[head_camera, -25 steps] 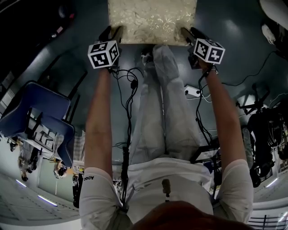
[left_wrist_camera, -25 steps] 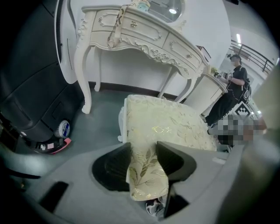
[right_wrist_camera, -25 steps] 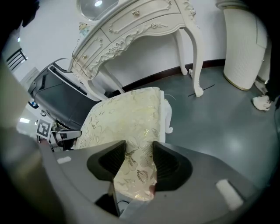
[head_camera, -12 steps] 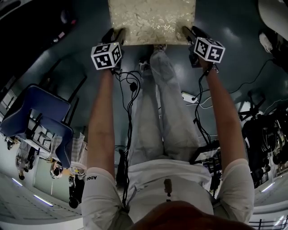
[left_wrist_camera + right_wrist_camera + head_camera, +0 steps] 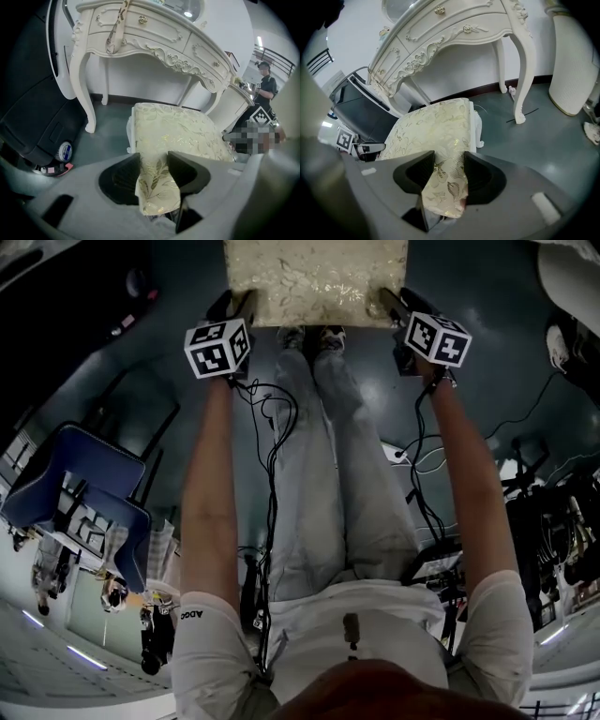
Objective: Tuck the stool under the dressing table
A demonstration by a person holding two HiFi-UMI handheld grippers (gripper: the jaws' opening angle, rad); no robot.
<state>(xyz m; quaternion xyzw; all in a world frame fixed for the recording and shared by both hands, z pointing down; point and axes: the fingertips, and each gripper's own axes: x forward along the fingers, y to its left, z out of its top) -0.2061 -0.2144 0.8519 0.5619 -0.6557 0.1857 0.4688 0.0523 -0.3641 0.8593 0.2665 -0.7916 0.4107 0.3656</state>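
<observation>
The stool has a cream seat with a gold leaf pattern and lies at the top of the head view. My left gripper is shut on its near left corner; the seat fills the gap between those jaws. At the near right corner my right gripper is shut on the cushion in the same way. The white carved dressing table stands just beyond the stool, with its knee space open behind the seat. The right gripper view shows its drawers and one curved leg.
A blue chair stands at my left. Cables trail over the dark floor by my legs, with equipment at the right. A dark case sits left of the table leg. A white ribbed bin stands right of the table. A person stands far right.
Both grippers have moved forward with the stool toward the dressing table. My feet have stepped up behind the seat's near edge. Both grips are unchanged.
</observation>
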